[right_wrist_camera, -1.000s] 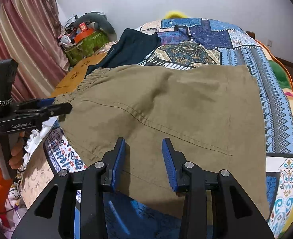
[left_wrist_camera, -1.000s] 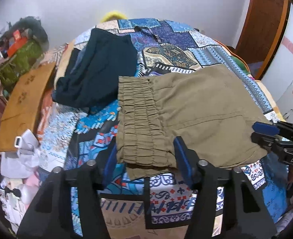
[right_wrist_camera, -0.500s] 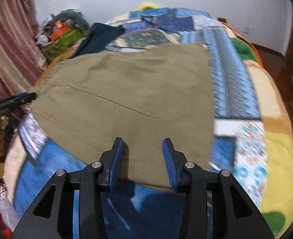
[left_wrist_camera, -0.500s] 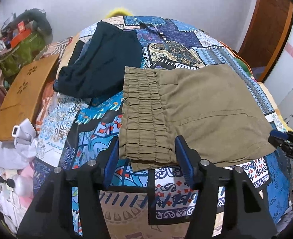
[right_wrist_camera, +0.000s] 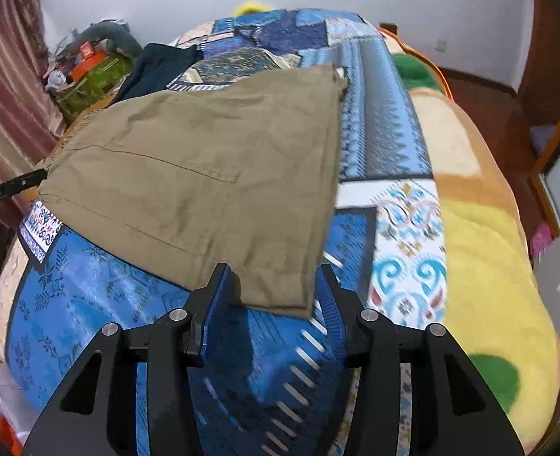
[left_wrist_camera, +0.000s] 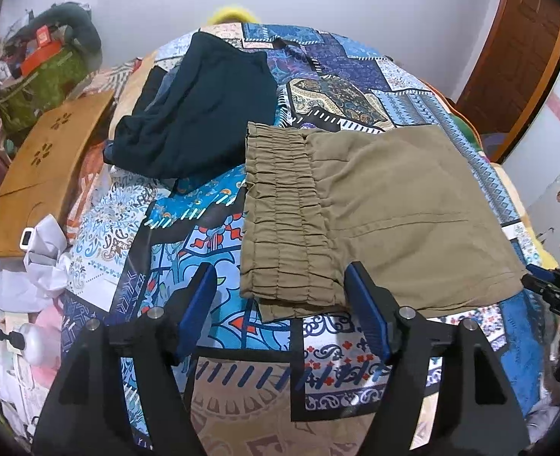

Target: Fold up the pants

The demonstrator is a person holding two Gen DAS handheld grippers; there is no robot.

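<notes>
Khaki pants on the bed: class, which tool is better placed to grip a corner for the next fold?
Right tool: its open jaws straddle the khaki pants' near corner. Left tool sits beside the waistband, probably less ready.

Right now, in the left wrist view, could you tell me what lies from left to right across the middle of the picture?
wooden board → dark garment → khaki pants → right gripper

Both tongs gape wide and level: left tongs (left_wrist_camera: 281, 311) and right tongs (right_wrist_camera: 270, 304), nothing clamped.
</notes>
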